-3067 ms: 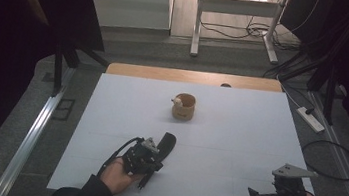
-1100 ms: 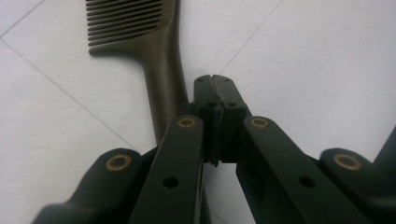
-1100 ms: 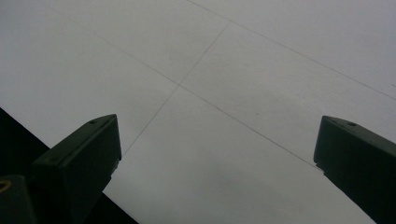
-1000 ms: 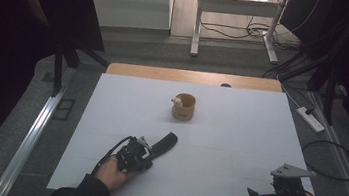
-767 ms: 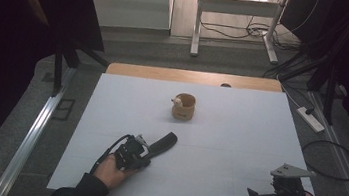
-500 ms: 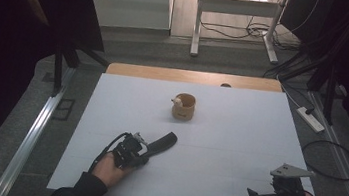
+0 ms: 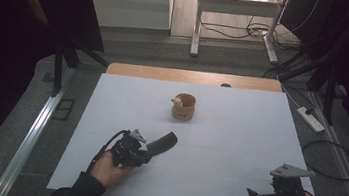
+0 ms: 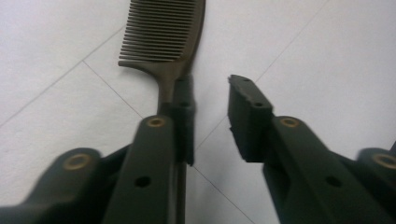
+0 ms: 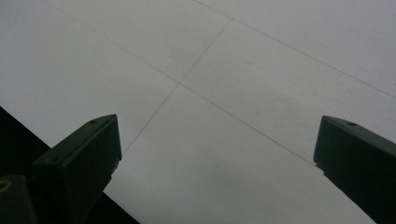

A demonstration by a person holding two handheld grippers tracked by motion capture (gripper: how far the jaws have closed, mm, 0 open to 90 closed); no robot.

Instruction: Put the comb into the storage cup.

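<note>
A dark comb (image 7: 163, 142) (image 8: 163, 37) lies flat on the white table (image 7: 238, 136), teeth end pointing away from my left gripper (image 7: 147, 151) (image 8: 217, 100). Its jaws have just been opening. The comb's handle runs between them, against the left-hand jaw in the left gripper view, with a clear gap to the other jaw. My right gripper (image 7: 253, 195) (image 9: 217, 140) rests at the table's near right corner, open wide with bare table between its jaws.
A small wooden cup (image 7: 184, 107) with a pale little object at its rim stands past the table's middle. A power strip (image 7: 311, 120) and cables lie on the floor to the right. The table's near edge shows dark in the right gripper view.
My left hand has drawn back slightly to the left, and the comb has swung from pointing up the table to slanting rightward. The right gripper has not moved.
</note>
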